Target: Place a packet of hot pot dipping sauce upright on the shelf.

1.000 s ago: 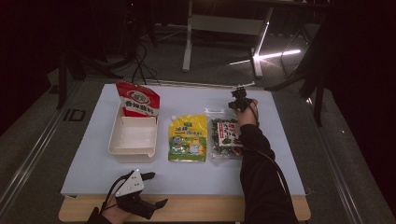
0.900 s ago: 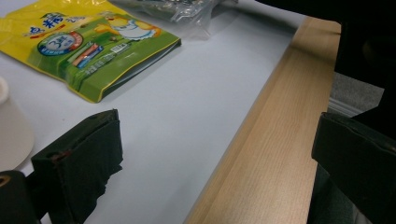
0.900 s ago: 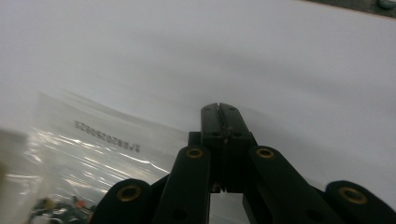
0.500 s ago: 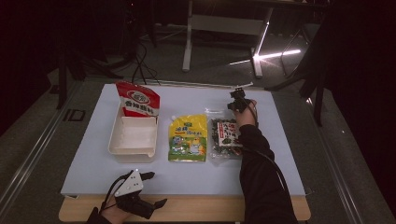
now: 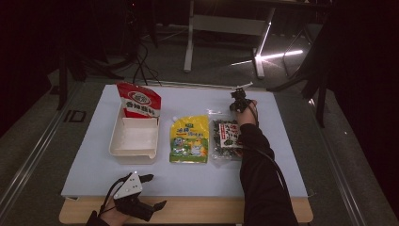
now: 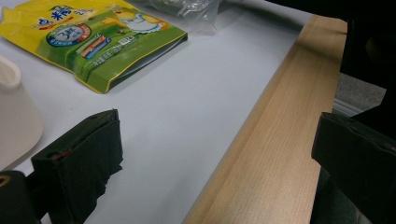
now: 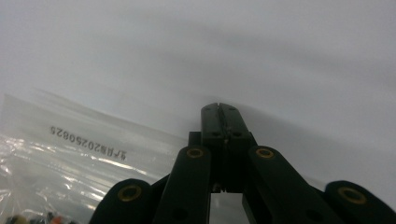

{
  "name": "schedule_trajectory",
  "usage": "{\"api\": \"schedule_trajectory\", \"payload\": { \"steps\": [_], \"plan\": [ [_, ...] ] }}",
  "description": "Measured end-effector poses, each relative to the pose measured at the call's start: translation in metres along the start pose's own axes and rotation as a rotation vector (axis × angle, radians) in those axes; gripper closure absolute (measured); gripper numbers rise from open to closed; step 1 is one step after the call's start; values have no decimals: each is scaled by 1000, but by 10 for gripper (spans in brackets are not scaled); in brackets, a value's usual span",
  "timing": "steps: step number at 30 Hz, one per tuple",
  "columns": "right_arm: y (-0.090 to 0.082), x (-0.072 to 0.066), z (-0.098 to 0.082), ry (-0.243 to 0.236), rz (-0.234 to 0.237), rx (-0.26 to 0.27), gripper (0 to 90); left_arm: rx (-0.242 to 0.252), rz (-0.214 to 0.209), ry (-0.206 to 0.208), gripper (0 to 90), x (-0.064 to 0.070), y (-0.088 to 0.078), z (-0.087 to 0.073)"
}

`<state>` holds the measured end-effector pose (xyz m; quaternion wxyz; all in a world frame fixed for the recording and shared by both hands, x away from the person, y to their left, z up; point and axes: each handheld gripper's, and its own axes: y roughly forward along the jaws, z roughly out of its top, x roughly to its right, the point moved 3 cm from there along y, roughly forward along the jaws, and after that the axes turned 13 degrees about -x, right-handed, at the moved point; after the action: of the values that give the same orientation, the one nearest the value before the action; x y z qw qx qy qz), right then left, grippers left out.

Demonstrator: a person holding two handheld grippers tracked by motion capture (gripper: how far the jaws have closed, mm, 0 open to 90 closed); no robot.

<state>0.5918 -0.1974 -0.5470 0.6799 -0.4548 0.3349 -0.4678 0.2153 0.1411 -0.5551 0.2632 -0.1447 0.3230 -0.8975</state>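
A clear bag of dark snacks (image 5: 226,135) lies right of centre on the white mat. My right gripper (image 5: 240,98) is at the bag's far right corner. In the right gripper view its jaws (image 7: 219,110) stand pressed together, tips just past the bag's clear sealed edge (image 7: 93,140). Whether film is caught between them I cannot tell. A yellow and green pouch (image 5: 189,139) lies flat in the middle, and its corner (image 6: 98,44) appears in the left gripper view. My left gripper (image 5: 154,190) rests at the table's near edge, jaws (image 6: 217,158) wide apart with nothing between them.
A white tray (image 5: 134,139) sits at the left, its rim (image 6: 11,107) close to my left jaw. A red and white pouch (image 5: 139,101) stands at its far end. The wooden table edge (image 6: 275,154) runs under my left gripper. Metal stands rise beyond the table.
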Motion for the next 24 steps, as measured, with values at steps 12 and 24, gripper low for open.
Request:
{"api": "schedule_trajectory", "payload": {
  "steps": [12, 24],
  "plan": [
    [-2, -8, -16, -19, 45, -19, 900, -2, 0, 17, 29, 2, 1, 2],
    [-13, -22, -50, -40, 11, 8, 900, -1, -23, 44, 29, 5, 6, 10]
  ]
}}
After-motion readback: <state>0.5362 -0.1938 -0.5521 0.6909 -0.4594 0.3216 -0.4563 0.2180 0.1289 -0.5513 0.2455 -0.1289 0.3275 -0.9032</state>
